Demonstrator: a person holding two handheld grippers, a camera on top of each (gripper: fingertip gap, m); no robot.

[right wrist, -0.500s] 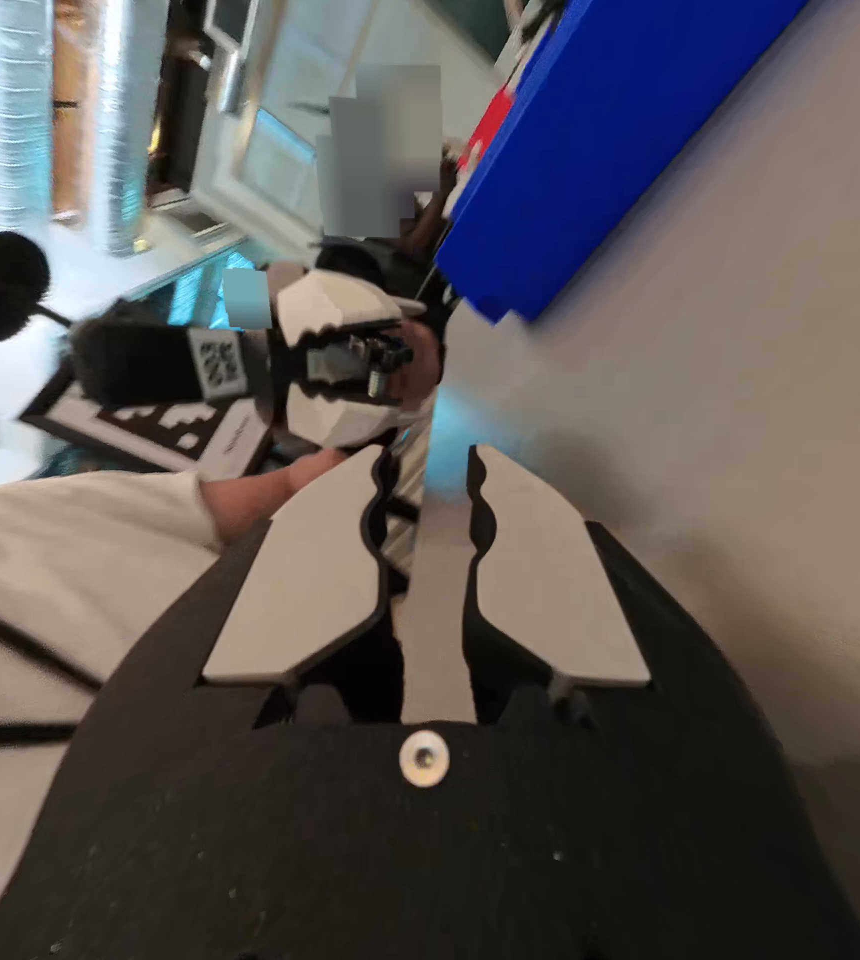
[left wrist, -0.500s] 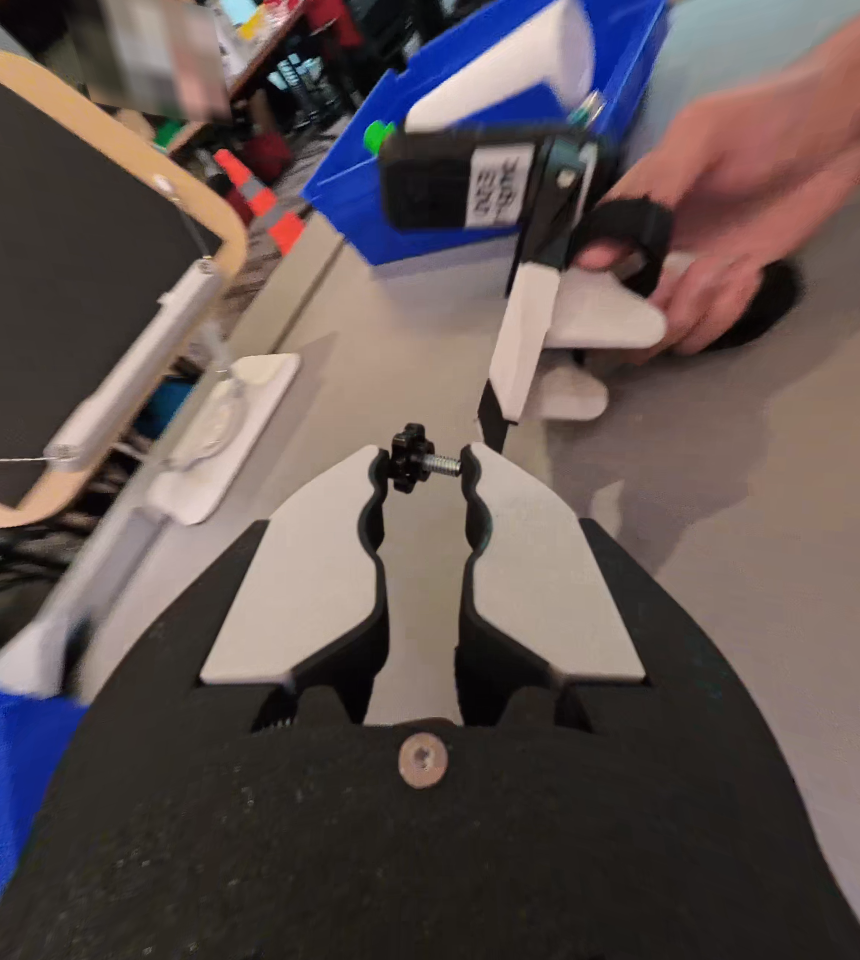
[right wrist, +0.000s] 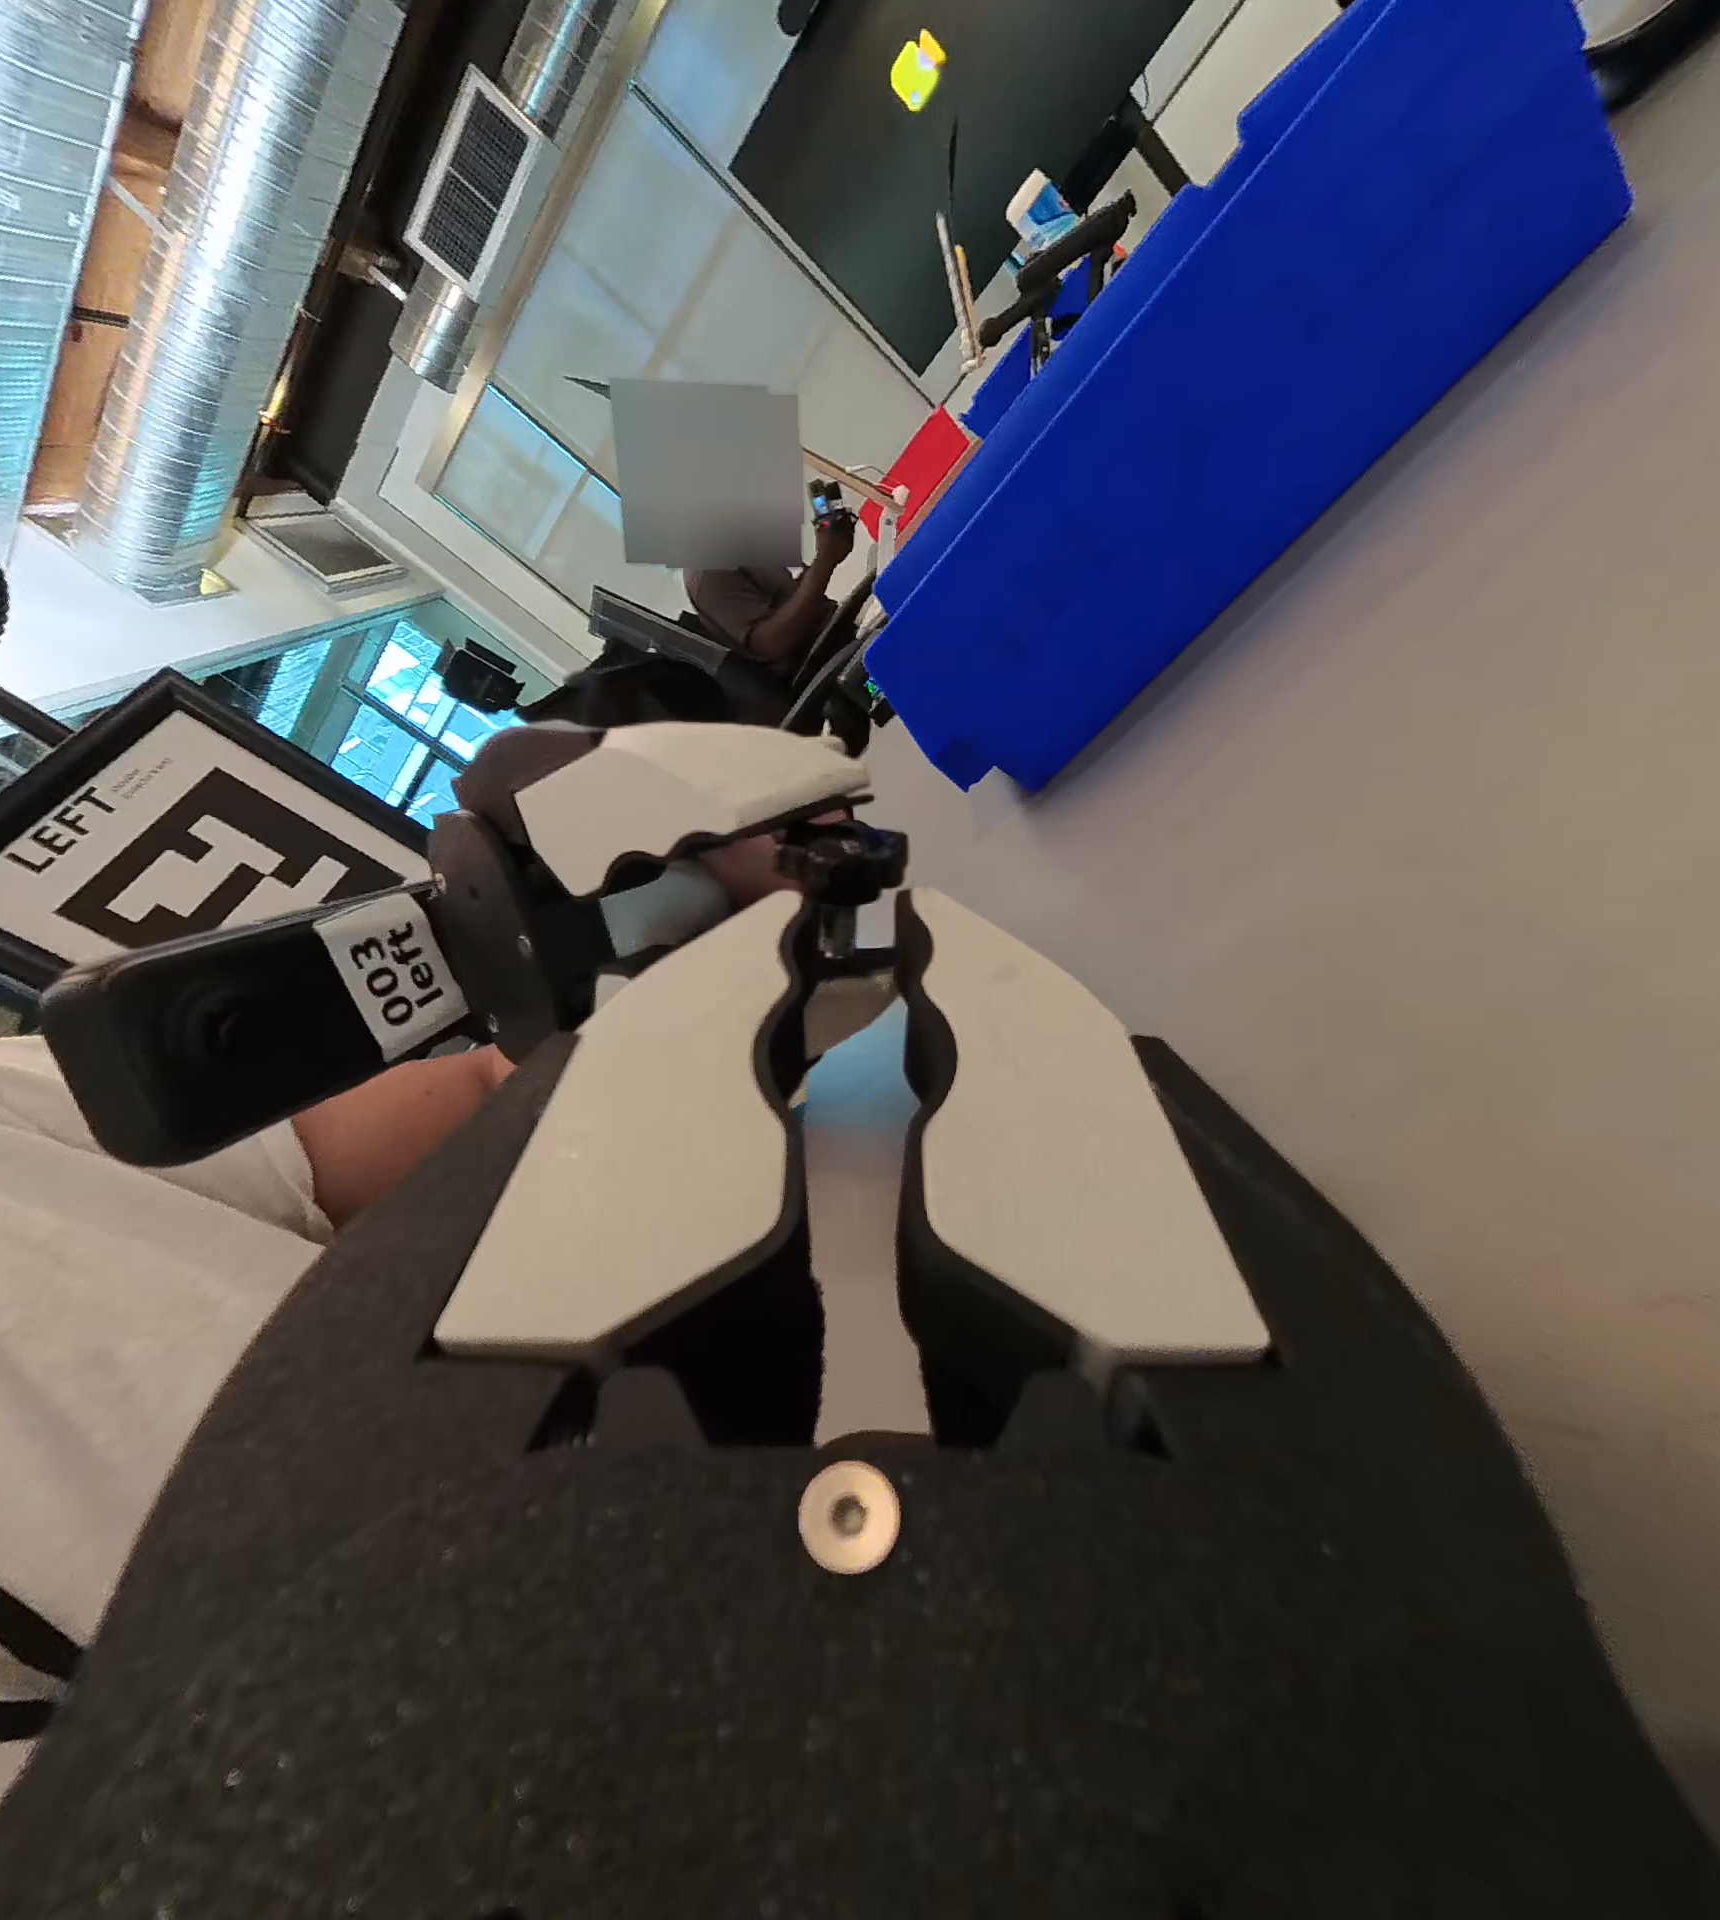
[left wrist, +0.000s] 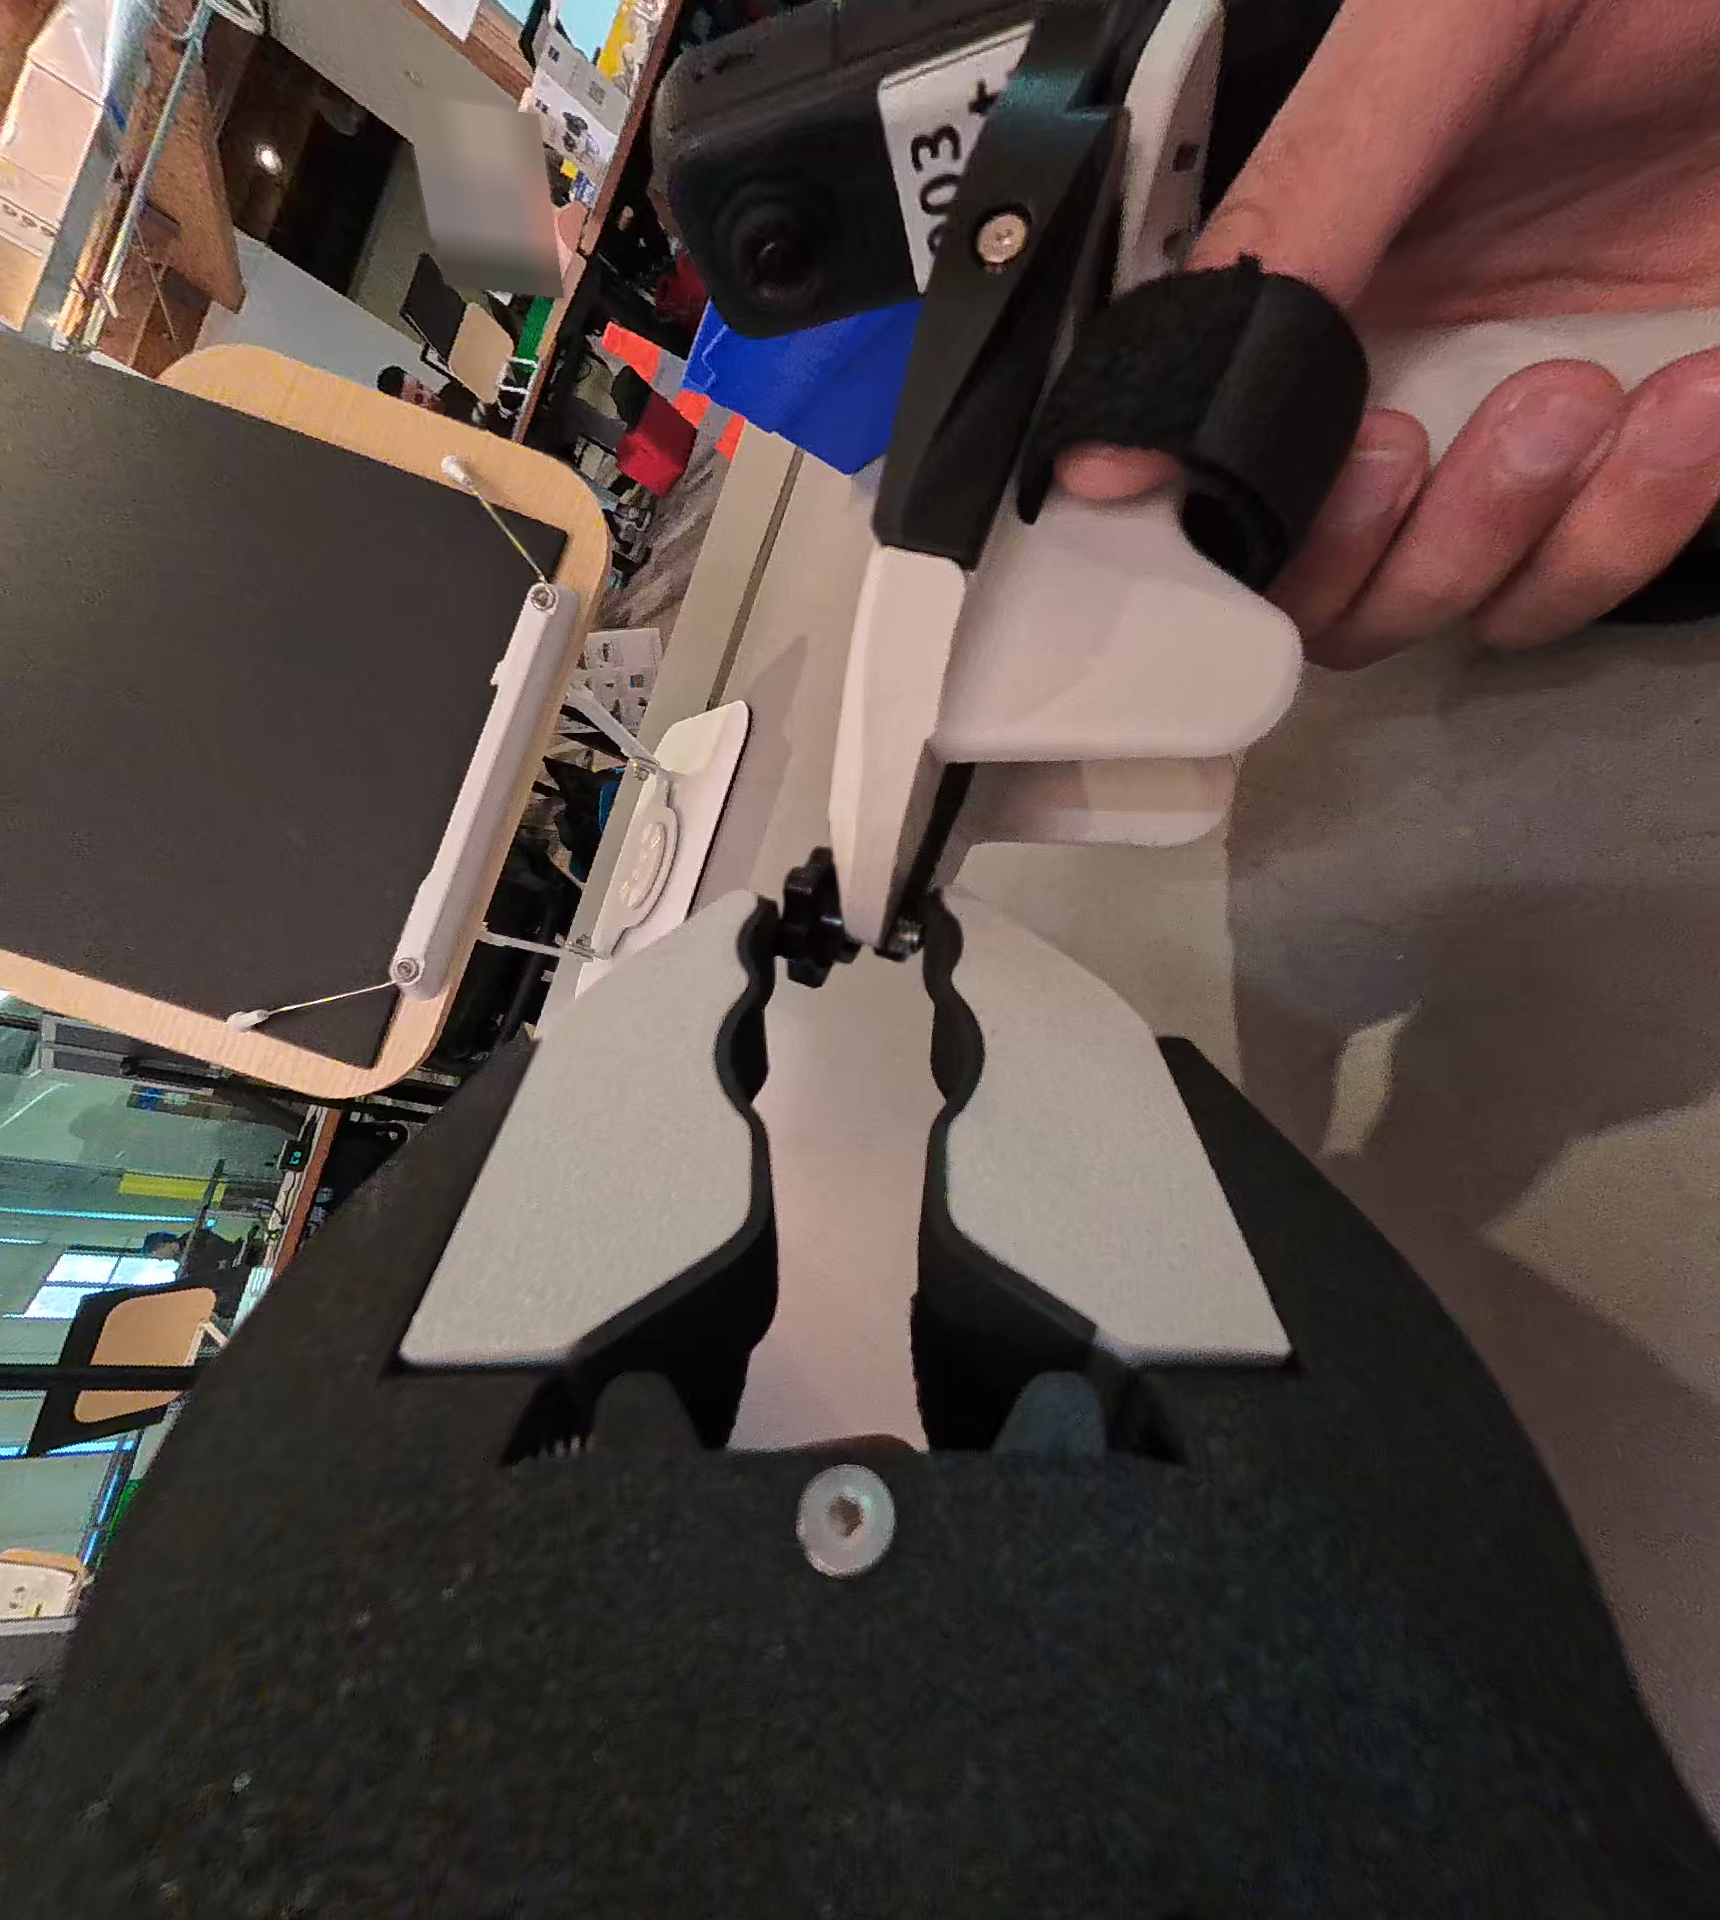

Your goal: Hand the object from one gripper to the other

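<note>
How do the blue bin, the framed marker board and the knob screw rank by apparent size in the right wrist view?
1. Blue bin, largest in the picture.
2. Framed marker board, partly cut off at the edge, so its full extent is unclear.
3. Knob screw, smallest though nearest the camera, so it is surely the smallest thing.

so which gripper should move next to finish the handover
Probably the right gripper: its fingertips already straddle the threaded shank of the knob screw, so it only needs to close. The left gripper holds the screw and should release afterwards.
</note>
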